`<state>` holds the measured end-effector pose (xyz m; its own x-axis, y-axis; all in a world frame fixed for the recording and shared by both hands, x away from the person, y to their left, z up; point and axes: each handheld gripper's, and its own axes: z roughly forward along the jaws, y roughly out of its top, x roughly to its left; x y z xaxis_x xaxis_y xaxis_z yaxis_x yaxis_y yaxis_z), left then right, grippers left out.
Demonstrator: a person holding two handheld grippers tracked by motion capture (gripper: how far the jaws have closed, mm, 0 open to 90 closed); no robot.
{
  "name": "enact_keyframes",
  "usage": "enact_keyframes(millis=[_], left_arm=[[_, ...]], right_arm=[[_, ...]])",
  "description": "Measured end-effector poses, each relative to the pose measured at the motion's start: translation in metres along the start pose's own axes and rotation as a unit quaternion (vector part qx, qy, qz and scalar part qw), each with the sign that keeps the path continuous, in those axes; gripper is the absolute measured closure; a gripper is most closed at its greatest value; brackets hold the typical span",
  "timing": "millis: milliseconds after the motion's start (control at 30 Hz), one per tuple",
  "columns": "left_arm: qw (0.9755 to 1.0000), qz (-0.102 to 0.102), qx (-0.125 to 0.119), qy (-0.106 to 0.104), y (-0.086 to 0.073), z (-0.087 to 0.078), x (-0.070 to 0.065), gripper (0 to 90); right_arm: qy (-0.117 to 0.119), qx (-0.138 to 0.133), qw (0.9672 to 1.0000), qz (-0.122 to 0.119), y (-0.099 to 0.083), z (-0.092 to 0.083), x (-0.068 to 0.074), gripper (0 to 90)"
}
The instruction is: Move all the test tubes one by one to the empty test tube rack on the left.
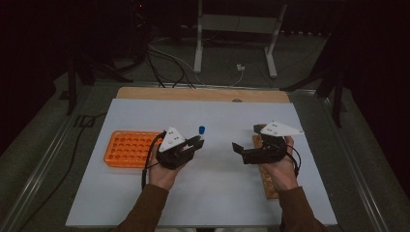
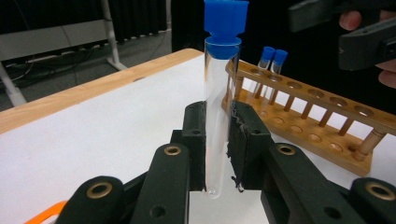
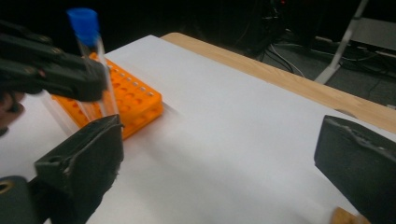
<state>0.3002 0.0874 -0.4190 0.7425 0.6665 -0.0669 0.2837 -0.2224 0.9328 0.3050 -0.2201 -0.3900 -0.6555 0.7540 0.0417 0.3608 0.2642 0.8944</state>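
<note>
A clear test tube [image 2: 220,102] with a blue cap [image 1: 201,129] stands upright between the jaws of my left gripper [image 2: 219,140], which is shut on its lower part. In the high view the left gripper [image 1: 196,141] is just right of an orange tube rack [image 1: 128,147]. My right gripper [image 1: 245,138] hovers in front of a wooden rack [image 1: 268,176], facing the left one. Its jaws stand wide open around bare white sheet [image 3: 219,149]. From the right gripper view the held tube [image 3: 93,51] rises in front of the orange rack [image 3: 135,98].
The wooden rack [image 2: 303,116] carries two blue-capped tubes [image 2: 273,58] at its far end. A white sheet [image 1: 217,193] covers the table, whose wooden edge [image 1: 203,94] shows at the back. Cables and stand legs lie on the floor beyond.
</note>
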Motion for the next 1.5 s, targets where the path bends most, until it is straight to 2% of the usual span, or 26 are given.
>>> enact_keyframes(millis=[200,433,767,1000,1500], left_arm=[[0.9999,-0.005,-0.007,0.008,0.001,-0.012,0.009,78.2],[0.9996,-0.013,-0.015,0.018,0.002,-0.030,0.020,78.1],[0.9987,-0.024,-0.031,0.031,0.000,-0.058,0.034,78.1],[0.9977,-0.029,-0.037,0.049,-0.004,-0.078,0.043,78.1],[0.9957,-0.038,-0.033,0.078,-0.023,-0.089,0.056,78.1]], right_arm=[[-0.012,-0.007,0.9999,0.010,-0.005,-0.007,-0.010,0.0],[-0.029,-0.016,0.9994,0.006,-0.009,-0.017,-0.017,0.0],[-0.046,-0.028,0.9983,0.020,-0.019,-0.031,-0.030,0.0],[-0.054,-0.025,0.9979,0.025,-0.027,-0.038,-0.036,0.0],[-0.070,-0.025,0.9965,0.038,-0.040,-0.049,-0.045,0.0]])
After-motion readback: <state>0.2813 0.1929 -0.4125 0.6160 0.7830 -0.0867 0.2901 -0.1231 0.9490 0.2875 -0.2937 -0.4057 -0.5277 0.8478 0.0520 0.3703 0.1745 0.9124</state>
